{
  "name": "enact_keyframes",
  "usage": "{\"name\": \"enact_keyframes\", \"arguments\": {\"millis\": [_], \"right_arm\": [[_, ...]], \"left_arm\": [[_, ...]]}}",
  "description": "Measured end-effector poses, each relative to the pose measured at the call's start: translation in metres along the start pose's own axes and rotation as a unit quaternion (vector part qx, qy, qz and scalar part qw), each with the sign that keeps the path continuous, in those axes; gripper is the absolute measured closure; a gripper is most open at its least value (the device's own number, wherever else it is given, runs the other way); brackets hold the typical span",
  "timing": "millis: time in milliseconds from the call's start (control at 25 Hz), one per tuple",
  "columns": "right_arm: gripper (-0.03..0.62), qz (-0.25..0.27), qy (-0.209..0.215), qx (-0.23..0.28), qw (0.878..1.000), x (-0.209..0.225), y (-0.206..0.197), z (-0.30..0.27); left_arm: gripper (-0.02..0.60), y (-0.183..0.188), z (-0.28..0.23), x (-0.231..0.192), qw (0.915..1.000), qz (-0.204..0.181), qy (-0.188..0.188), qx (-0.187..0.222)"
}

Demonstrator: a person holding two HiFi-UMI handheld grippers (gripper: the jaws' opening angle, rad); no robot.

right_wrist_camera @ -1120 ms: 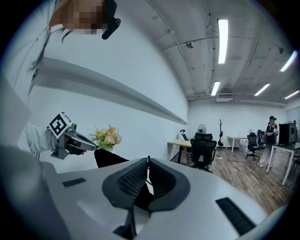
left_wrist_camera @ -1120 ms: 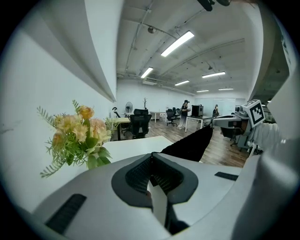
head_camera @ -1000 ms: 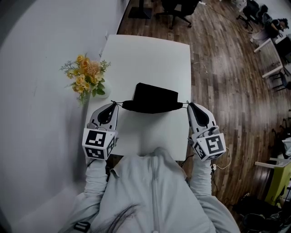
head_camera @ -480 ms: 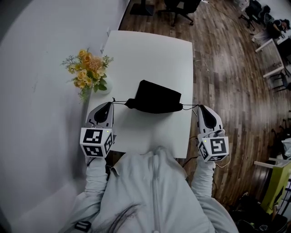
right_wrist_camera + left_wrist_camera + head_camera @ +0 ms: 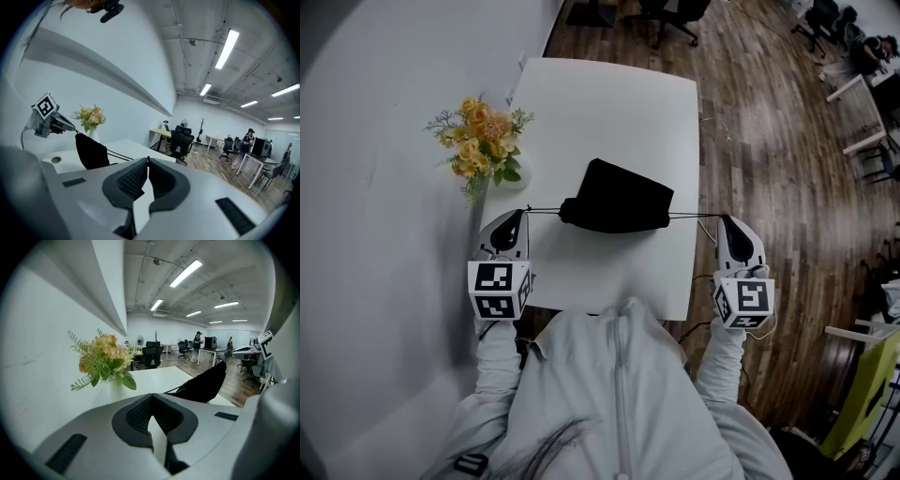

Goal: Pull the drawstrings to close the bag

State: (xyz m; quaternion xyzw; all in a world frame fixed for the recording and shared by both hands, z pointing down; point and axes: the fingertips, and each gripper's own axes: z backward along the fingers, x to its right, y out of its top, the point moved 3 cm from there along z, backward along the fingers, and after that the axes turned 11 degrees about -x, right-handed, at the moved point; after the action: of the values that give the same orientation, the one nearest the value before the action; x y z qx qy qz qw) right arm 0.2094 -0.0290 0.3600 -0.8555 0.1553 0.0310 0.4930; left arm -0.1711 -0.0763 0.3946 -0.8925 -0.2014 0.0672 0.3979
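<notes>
Now my left gripper [image 5: 523,214] is clenched on the thin black left drawstring [image 5: 546,210], which runs taut from its jaw tips across to the black fabric bag [image 5: 617,197]. That bag sits on the white rectangular table [image 5: 609,103], between the two pairs of jaws and slightly ahead of them. My right gripper [image 5: 724,221] is clamped on the right drawstring [image 5: 694,217], stretched tight from its tips back toward the bag.

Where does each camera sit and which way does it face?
Head view: on the person's head, steeply down on table and black bag; chest, sleeves, left gripper, right gripper show.
Left gripper view: on that gripper, along jaws shut on drawstring, toward bag and flowers.
Right gripper view: on that gripper, across the bag toward the left gripper.
Both gripper views share bag, flowers.
</notes>
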Motion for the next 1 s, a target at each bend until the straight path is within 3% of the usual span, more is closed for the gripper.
{"name": "enact_keyframes", "arguments": {"millis": [360,480,1000], "right_arm": [[0.566,0.012,-0.020,-0.019,1.000,0.007,-0.006,-0.002],[0.566,0.013,-0.014,-0.025,1.000,0.007,-0.008,-0.001],[0.566,0.000,-0.031,-0.040,0.999,0.016,-0.022,-0.004]], "left_arm": [[0.558,-0.012,0.001,-0.020,0.9992,-0.012,0.030,-0.023],[0.558,-0.013,0.002,-0.024,0.9996,0.003,0.019,-0.020],[0.558,-0.025,0.002,-0.038,0.9972,-0.024,0.060,-0.038]]}}
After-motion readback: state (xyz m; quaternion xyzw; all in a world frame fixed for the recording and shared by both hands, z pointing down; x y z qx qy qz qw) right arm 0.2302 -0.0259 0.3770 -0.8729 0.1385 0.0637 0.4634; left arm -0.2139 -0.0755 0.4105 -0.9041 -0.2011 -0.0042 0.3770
